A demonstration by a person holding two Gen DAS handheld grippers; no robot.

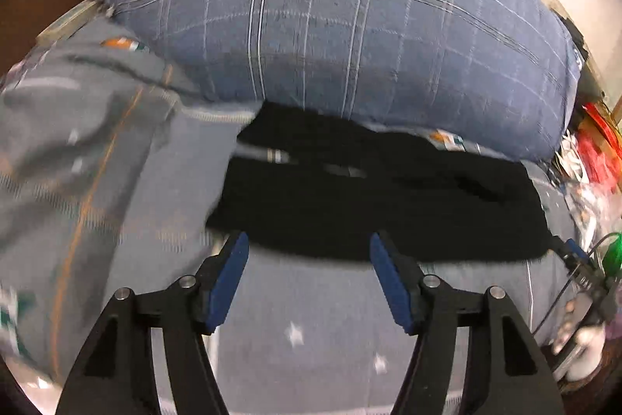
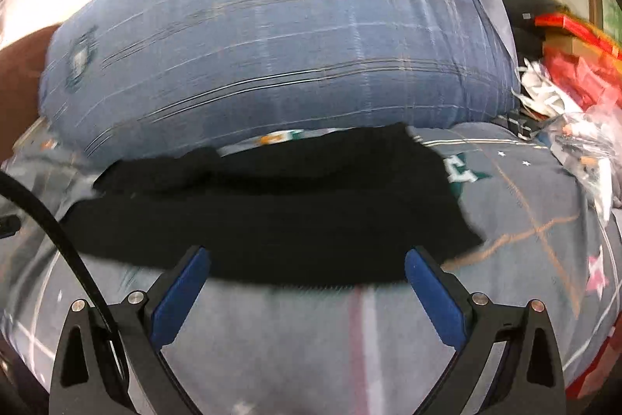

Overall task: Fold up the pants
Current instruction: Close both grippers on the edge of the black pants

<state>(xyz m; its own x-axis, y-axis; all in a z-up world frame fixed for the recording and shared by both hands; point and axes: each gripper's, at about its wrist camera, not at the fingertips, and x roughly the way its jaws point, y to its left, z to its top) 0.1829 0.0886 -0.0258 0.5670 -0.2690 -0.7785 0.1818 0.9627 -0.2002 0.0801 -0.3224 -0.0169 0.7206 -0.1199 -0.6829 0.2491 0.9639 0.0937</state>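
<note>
The black pants (image 1: pixel 381 197) lie folded as a wide flat band on the grey bedsheet (image 1: pixel 318 321), just in front of a big blue checked pillow (image 1: pixel 350 26). My left gripper (image 1: pixel 309 244) is open and empty, its blue pads at the pants' near edge. In the right wrist view the same pants (image 2: pixel 272 212) stretch across the bedsheet (image 2: pixel 311 337). My right gripper (image 2: pixel 307 257) is open and empty, its tips at the pants' near edge. The right gripper also shows at the far right of the left wrist view (image 1: pixel 579 259).
The blue pillow (image 2: pixel 272 37) blocks the far side. A rumpled grey quilt (image 1: pixel 77 162) lies to the left. Red boxes and plastic bags (image 2: pixel 575 65) crowd the right side of the bed. A black cable (image 2: pixel 54 220) crosses the left of the right wrist view.
</note>
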